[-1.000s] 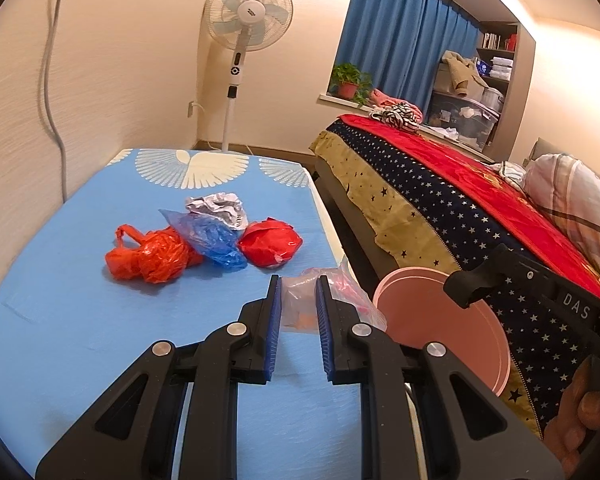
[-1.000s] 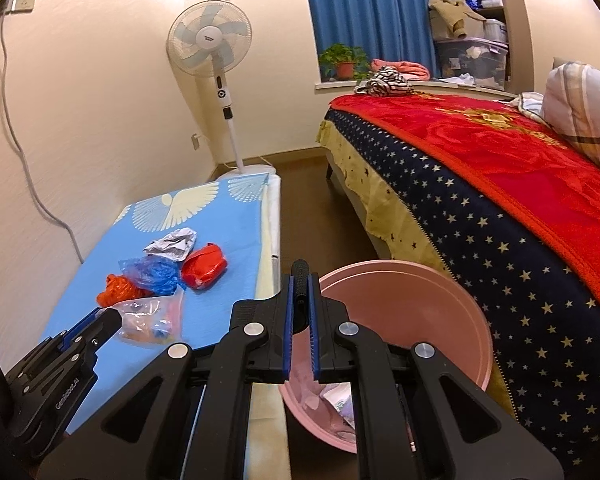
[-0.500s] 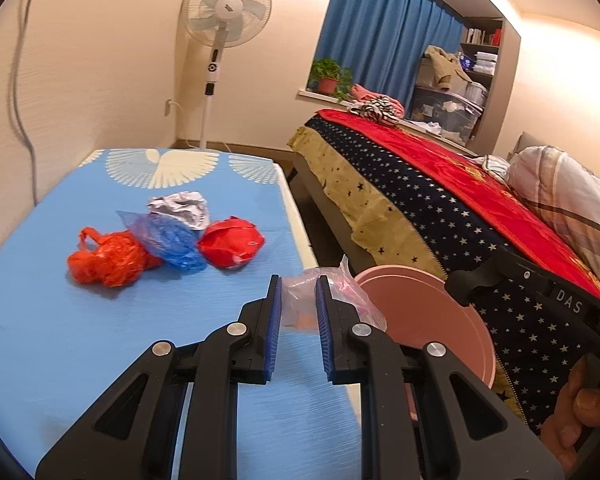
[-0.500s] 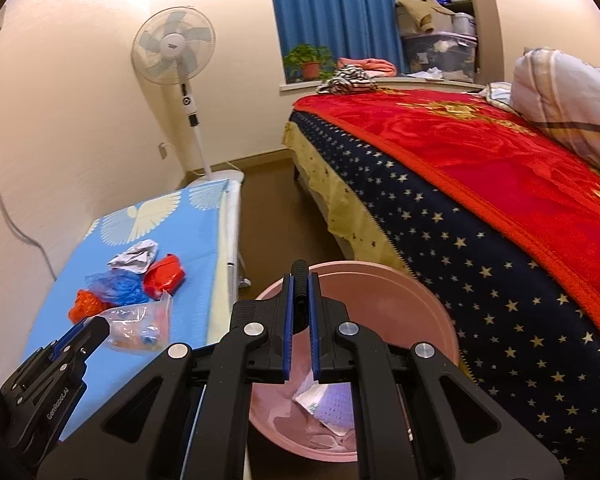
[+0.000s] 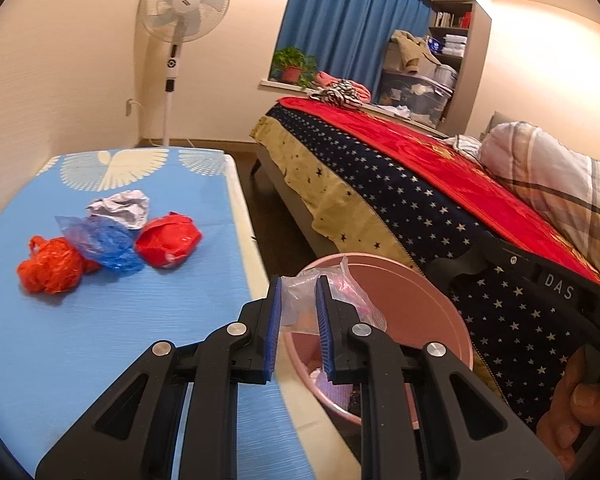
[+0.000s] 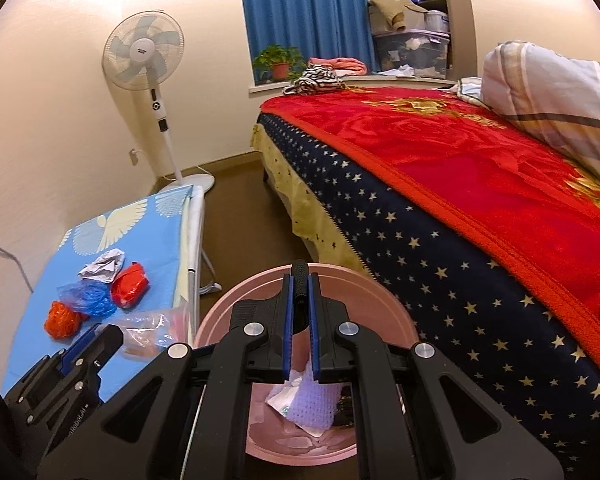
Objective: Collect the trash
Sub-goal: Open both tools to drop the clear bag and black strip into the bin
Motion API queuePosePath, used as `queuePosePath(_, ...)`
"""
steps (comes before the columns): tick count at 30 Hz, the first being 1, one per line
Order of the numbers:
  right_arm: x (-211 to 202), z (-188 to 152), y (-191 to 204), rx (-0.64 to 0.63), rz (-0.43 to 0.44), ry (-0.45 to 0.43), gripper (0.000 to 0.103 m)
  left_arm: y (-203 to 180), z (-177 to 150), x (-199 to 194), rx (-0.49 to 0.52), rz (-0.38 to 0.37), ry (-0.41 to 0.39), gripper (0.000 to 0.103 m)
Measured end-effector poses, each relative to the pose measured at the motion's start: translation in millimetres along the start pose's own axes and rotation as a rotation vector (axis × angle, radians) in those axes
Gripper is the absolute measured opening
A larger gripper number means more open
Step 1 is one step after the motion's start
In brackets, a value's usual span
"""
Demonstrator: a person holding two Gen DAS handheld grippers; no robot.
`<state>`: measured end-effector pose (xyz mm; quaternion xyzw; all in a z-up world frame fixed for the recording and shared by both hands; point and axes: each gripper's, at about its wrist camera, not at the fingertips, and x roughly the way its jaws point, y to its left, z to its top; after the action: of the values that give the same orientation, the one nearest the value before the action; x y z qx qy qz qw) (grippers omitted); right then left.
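My left gripper [image 5: 298, 285] is shut on a clear plastic bag [image 5: 296, 300] and holds it over the near left rim of a pink bucket [image 5: 404, 300]. My right gripper [image 6: 300, 280] is shut on the bucket's black handle [image 6: 300, 269], with the bucket [image 6: 384, 304] hanging beside the bed. Crumpled paper and other trash [image 6: 312, 396] lie at its bottom. On the blue mat [image 5: 60, 340] sit an orange mesh bag [image 5: 52, 268], a blue bag [image 5: 108, 244], a red bag [image 5: 168, 242] and a crumpled silver wrapper [image 5: 120, 208].
A bed with a red and starry blanket [image 6: 460, 184] fills the right side, a striped pillow [image 6: 552, 92] on it. A standing fan [image 5: 176, 20] is by the far wall. A strip of dark floor [image 6: 236, 216] runs between mat and bed.
My left gripper carried the clear bag rightward, from above the mat to the bucket's rim. The bucket on the right gripper shifted a little and both views swung toward the bed.
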<state>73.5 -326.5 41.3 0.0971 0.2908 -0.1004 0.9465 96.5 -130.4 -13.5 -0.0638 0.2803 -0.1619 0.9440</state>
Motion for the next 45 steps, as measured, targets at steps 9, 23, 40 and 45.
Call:
queuePosePath(9,2,2,-12,0.021,-0.031,0.004,0.007,-16,-5,14,0.016,-0.026,0.024,0.017)
queuePosePath(23,4,3,-16,0.029,-0.041,0.000,0.007,-29,-8,22,0.028,-0.047,0.037,0.017)
queuePosePath(40,-2,5,-19,0.045,-0.055,0.007,0.031,-23,-7,22,0.002,-0.063,0.066,0.040)
queuePosePath(45,-7,3,-11,0.024,-0.046,0.006,0.032,-18,-4,11,0.000,-0.061,0.049,0.040)
